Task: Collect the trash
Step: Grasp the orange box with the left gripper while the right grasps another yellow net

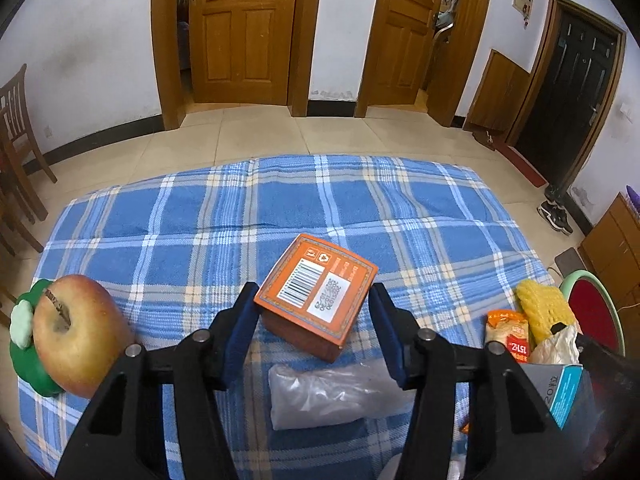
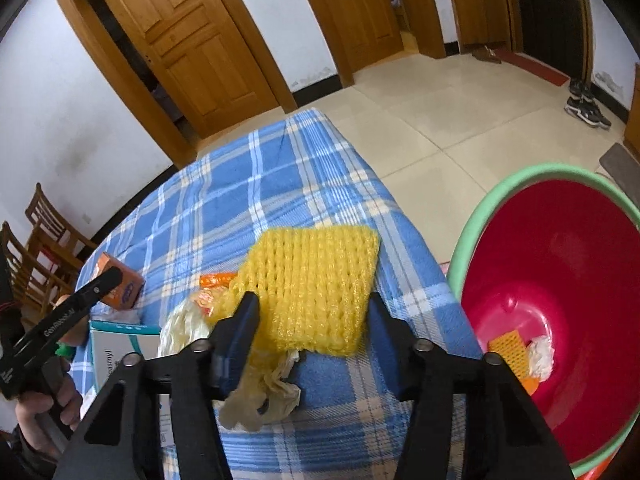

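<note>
On a desk (image 1: 168,216) spread with blue plaid cloth, the left gripper (image 1: 312,300) stands with jaws partly open around an orange box (image 1: 316,296), pads not visibly pressing. The right gripper (image 2: 312,312) brackets a yellow foam net (image 2: 312,284), also ungripped, beside a red bin (image 2: 560,280) already holding scraps.

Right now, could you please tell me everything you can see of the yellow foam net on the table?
The yellow foam net is a soft, squarish mesh sleeve of spongy foam, lying flat on the blue plaid cloth near the table's edge beside the red bin. Its near end lies between the fingers of the right gripper, whose pads do not press it. It overlaps an orange wrapper and a crumpled pale plastic bag.
</note>
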A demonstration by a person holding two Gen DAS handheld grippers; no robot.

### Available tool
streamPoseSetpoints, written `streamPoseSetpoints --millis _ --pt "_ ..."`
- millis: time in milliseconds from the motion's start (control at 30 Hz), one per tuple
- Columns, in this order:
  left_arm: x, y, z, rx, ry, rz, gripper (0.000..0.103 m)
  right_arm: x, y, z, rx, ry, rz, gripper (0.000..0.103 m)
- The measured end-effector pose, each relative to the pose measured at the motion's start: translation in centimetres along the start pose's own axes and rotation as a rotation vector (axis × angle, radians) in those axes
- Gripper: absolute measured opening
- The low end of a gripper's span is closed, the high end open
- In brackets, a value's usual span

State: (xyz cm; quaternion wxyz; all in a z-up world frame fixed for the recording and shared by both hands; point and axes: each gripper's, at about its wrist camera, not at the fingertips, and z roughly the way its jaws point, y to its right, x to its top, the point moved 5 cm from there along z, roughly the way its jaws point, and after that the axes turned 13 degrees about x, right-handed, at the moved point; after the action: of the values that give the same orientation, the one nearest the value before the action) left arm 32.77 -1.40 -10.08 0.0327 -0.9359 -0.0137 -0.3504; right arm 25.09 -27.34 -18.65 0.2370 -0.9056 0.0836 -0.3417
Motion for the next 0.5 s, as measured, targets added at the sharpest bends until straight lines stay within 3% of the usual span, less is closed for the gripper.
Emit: streamPoseSetpoints --millis 233,500 --pt "0.5 -0.1 -2.4 -0.005 0.036 -0.008 0.056 0.3 -0.1 -0.1 0.028 0.012 -0.007 0.025" --pt "0.7 0.0 -7.0 -0.015 0.093 -0.01 0.056 0.4 -2.4 -3.8 0.089 0.111 -0.054 0.021"
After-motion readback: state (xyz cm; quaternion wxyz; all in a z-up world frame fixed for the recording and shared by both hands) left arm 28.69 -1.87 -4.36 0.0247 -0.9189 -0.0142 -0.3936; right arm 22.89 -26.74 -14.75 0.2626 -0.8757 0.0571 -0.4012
